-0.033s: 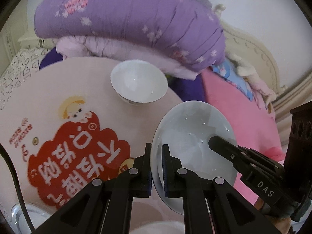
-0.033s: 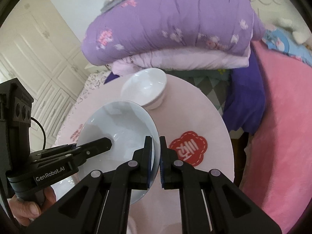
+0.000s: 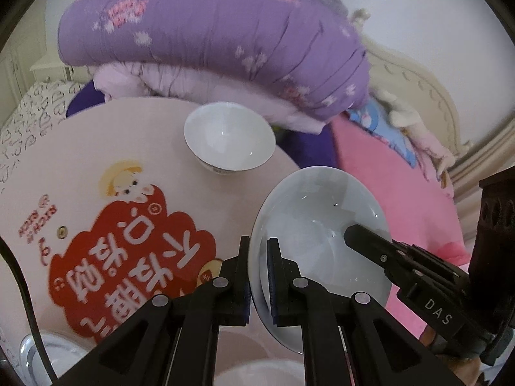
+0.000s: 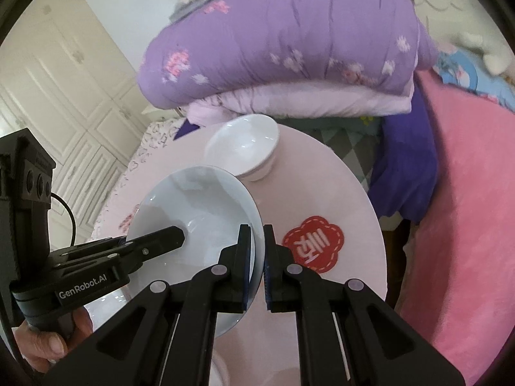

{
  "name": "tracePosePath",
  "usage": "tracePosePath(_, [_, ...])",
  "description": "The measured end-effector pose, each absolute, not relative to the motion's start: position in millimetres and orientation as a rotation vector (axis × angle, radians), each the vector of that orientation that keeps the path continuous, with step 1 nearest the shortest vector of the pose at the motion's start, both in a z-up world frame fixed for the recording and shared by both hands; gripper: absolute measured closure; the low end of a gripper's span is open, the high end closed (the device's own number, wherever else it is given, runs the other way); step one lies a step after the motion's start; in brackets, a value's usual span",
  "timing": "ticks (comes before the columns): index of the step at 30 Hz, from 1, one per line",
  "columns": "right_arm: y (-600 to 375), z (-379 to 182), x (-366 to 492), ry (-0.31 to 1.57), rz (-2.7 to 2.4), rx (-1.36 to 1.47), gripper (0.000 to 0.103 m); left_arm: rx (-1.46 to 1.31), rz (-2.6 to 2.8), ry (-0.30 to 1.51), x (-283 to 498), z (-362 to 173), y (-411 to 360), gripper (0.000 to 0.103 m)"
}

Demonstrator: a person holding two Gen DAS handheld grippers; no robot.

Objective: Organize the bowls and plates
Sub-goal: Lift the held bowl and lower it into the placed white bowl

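A pale blue-grey plate (image 3: pixel 322 218) hangs tilted above the round pink table (image 3: pixel 154 135), held by both grippers on opposite rims. My left gripper (image 3: pixel 257 276) is shut on its left rim. My right gripper (image 4: pixel 257 263) is shut on the right rim of the plate (image 4: pixel 199 206). Each wrist view shows the other gripper reaching over the plate's face: the right gripper (image 3: pixel 354 231) from the right, the left gripper (image 4: pixel 173 234) from the left. An empty white bowl (image 3: pixel 230 141) stands upright at the table's far side, just beyond the plate, also seen as the white bowl (image 4: pixel 244 148).
A folded purple quilt (image 3: pixel 209 41) is piled right behind the table. Pink bedding (image 3: pixel 396 199) lies to the right. A red sticker (image 3: pixel 128 257) covers the table's near left. Another pale dish (image 3: pixel 54 350) shows at the bottom left edge. A person's hand (image 4: pixel 42 344) grips the left handle.
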State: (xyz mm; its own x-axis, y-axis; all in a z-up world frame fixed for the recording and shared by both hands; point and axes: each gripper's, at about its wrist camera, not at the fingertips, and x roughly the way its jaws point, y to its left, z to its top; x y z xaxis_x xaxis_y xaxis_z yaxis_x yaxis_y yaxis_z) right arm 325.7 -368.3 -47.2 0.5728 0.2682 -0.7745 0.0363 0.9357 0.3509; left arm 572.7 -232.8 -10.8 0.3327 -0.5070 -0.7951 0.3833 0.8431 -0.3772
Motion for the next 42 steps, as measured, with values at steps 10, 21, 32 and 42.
tracePosePath(10, [-336.0, -21.5, 278.2, 0.909, 0.167, 0.321, 0.097, -0.149, -0.596, 1.012, 505.7, 25.5, -172.3, 0.098])
tracePosePath(21, [-312.3, -33.7, 228.9, 0.943, 0.175, 0.298, 0.097, -0.151, -0.605, 1.030, 459.5, 25.0, -147.0, 0.097])
tracePosePath(32, [-298.3, -64.3, 203.0, 1.028, 0.183, 0.279, 0.097, -0.134, -0.583, 1.114, 437.6, -8.3, -148.3, 0.097])
tracePosePath(42, [-291.8, -80.6, 201.7, 1.074, 0.189, 0.266, 0.097, -0.106, -0.562, 1.163, 429.3, -31.5, -151.0, 0.097])
